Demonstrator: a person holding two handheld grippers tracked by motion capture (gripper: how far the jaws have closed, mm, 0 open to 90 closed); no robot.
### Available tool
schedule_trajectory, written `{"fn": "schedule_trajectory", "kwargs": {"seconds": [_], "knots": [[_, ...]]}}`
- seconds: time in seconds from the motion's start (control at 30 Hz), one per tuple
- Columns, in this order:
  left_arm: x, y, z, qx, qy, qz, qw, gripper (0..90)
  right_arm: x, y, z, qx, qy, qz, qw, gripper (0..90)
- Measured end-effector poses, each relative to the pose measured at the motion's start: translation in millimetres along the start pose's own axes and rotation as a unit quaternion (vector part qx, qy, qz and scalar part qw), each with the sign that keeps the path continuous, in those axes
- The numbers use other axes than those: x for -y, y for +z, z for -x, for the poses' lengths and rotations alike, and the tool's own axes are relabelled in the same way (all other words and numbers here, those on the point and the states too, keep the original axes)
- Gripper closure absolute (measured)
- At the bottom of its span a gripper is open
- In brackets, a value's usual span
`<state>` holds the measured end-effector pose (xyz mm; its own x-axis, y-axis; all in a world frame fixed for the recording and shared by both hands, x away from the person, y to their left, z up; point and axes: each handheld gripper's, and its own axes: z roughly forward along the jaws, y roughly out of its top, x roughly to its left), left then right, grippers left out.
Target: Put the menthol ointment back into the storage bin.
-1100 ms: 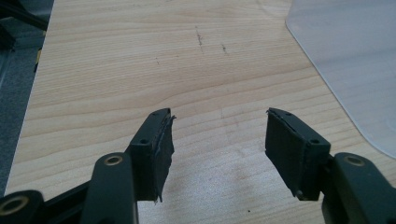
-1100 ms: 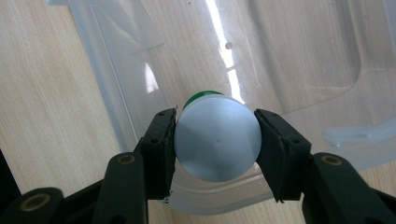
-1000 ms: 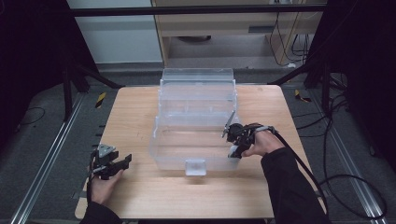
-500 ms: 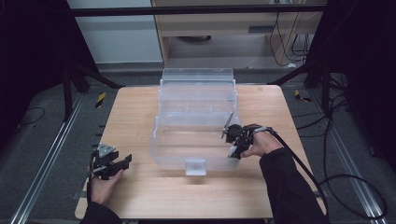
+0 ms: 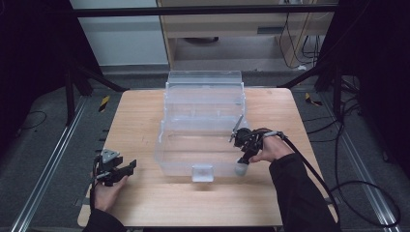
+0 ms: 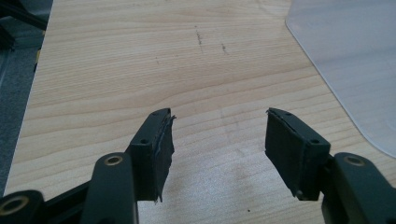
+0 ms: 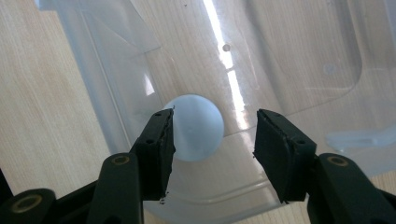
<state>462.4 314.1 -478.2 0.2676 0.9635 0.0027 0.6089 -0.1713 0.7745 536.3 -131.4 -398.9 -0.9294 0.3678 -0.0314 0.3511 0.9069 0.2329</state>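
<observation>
A: Now, the ball (image 7: 194, 128): pale blue-white, lying in the near right corner of the clear plastic bin (image 5: 193, 145), close to the bin's wall. In the high view it shows at (image 5: 240, 168), just under the right hand.

B: Right hand-held gripper (image 7: 212, 140)?

A: Jaws apart, pointing down into the bin. The ball sits between them but off-centre: it looks to touch the left pad (image 7: 161, 140), with a clear gap to the other pad. Not clamped.

B: So which step?

A: Judged: either the grasp is about to close or the ball is just let go. The frame alone doesn't settle it.

B: If it's a grasp, what does the next move need?

A: Centre the jaws on the ball, then close slowly. A round ball may squirt sideways against the wall.

B: Left side?

A: Left hand-held gripper (image 6: 217, 140) has its jaws wide apart with nothing between them, low over the bench (image 6: 140, 60), well apart from the bin. Idle, I judge.
</observation>
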Motion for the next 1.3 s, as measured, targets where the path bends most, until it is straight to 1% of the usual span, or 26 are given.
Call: {"fn": "schedule_trajectory", "kwargs": {"seconds": [0.23, 0.3, 0.33, 0.4, 0.5, 0.53, 0.57, 0.63, 0.7, 0.77, 0.8, 0.83, 0.87, 0.9, 0.93, 0.97, 1.0, 1.03, 1.07, 1.1, 1.13, 1.17, 1.2, 1.3], "knots": [[-0.2, -0.6, -0.2, -0.001, 0.000, 0.001, 1.0000, 41.2, 4.5, -13.9, -1.6, 0.008, 0.014, 0.023, 0.9996, 46.2], [-0.2, -0.8, -0.2, -0.001, -0.001, 0.002, 1.0000, 41.2, 5.6, -16.4, -1.7, 0.011, 0.014, 0.027, 0.9995, 45.9], [-0.2, -1.1, -0.2, -0.002, -0.001, 0.003, 1.0000, 41.2, 8.4, -22.2, -2.5, 0.016, 0.016, 0.040, 0.9989, 44.9], [-0.2, -1.3, -0.1, -0.002, -0.001, 0.004, 1.0000, 41.1, 11.3, -29.0, -5.4, 0.021, 0.027, 0.052, 0.9981, 42.7], [-0.2, -1.4, 0.2, -0.002, -0.001, 0.005, 1.0000, 41.0, 18.8, -38.1, -8.5, 0.036, 0.029, 0.078, 0.9958, 37.0], [-0.2, -1.4, 0.4, -0.003, -0.001, 0.005, 1.0000, 41.0, 21.9, -41.4, -10.0, 0.038, 0.035, 0.085, 0.9950, 35.2], [-0.2, -1.4, 0.4, -0.003, -0.001, 0.005, 1.0000, 41.0, 25.2, -44.0, -11.4, 0.040, 0.041, 0.097, 0.9936, 33.1], [-0.3, -1.6, 0.5, -0.003, -0.001, 0.006, 1.0000, 41.0, 33.2, -49.3, -12.3, 0.049, 0.055, 0.124, 0.9896, 30.4], [-0.3, -1.8, 0.4, -0.004, -0.001, 0.006, 1.0000, 41.0, 41.8, -54.4, -12.6, 0.060, 0.069, 0.152, 0.9841, 27.0], [-0.3, -2.0, 0.4, -0.004, -0.002, 0.007, 1.0000, 40.9, 50.6, -59.1, -13.4, 0.075, 0.088, 0.177, 0.9773, 25.0], [-0.3, -2.0, 0.4, -0.004, -0.002, 0.007, 1.0000, 40.9, 50.6, -59.1, -13.4, 0.075, 0.088, 0.177, 0.9773, 25.0], [-0.3, -2.3, 0.6, -0.004, -0.001, 0.007, 1.0000, 40.8, 62.2, -62.8, -14.7, 0.088, 0.116, 0.211, 0.9666, 23.7], [-0.3, -2.4, 0.7, -0.003, -0.001, 0.007, 1.0000, 40.8, 66.5, -63.4, -14.8, 0.092, 0.123, 0.223, 0.9627, 22.9], [-0.3, -2.3, 0.9, -0.003, -0.001, 0.007, 1.0000, 40.7, 72.4, -63.8, -15.5, 0.097, 0.138, 0.236, 0.9570, 20.5], [-0.3, -2.3, 0.9, -0.003, -0.001, 0.007, 1.0000, 40.7, 78.4, -63.1, -15.9, 0.102, 0.153, 0.250, 0.9506, 17.7], [-0.1, -2.1, 1.3, -0.003, 0.000, 0.007, 1.0000, 40.7, 84.6, -62.2, -16.3, 0.109, 0.167, 0.263, 0.9440, 17.0], [-0.1, -2.1, 1.4, -0.003, 0.000, 0.007, 1.0000, 40.6, 91.5, -61.2, -16.8, 0.113, 0.181, 0.275, 0.9375, 17.7], [-0.1, -2.2, 1.5, -0.003, -0.001, 0.008, 1.0000, 40.5, 98.6, -59.5, -17.3, 0.114, 0.196, 0.290, 0.9300, 18.1], [-0.1, -2.2, 1.5, -0.003, -0.001, 0.008, 1.0000, 40.4, 98.6, -59.5, -17.3, 0.114, 0.196, 0.290, 0.9300, 18.1], [-0.1, -2.3, 1.6, -0.003, -0.001, 0.009, 1.0000, 40.4, 105.7, -56.9, -17.4, 0.116, 0.208, 0.305, 0.9221, 18.3], [-0.1, -2.2, 1.5, -0.003, -0.001, 0.009, 1.0000, 40.2, 118.2, -50.3, -18.0, 0.117, 0.234, 0.323, 0.9098, 18.3], [0.0, -2.2, 1.2, -0.003, -0.001, 0.009, 1.0000, 40.2, 123.8, -46.0, -18.1, 0.121, 0.243, 0.325, 0.9058, 18.3], [0.1, -2.2, 1.0, -0.003, -0.002, 0.009, 1.0000, 40.0, 129.0, -41.5, -18.2, 0.126, 0.250, 0.327, 0.9028, 18.1], [0.3, -2.2, 0.4, -0.003, -0.003, 0.010, 0.9999, 39.7, 143.4, -27.2, -18.6, 0.140, 0.272, 0.332, 0.8923, 17.2]]}}
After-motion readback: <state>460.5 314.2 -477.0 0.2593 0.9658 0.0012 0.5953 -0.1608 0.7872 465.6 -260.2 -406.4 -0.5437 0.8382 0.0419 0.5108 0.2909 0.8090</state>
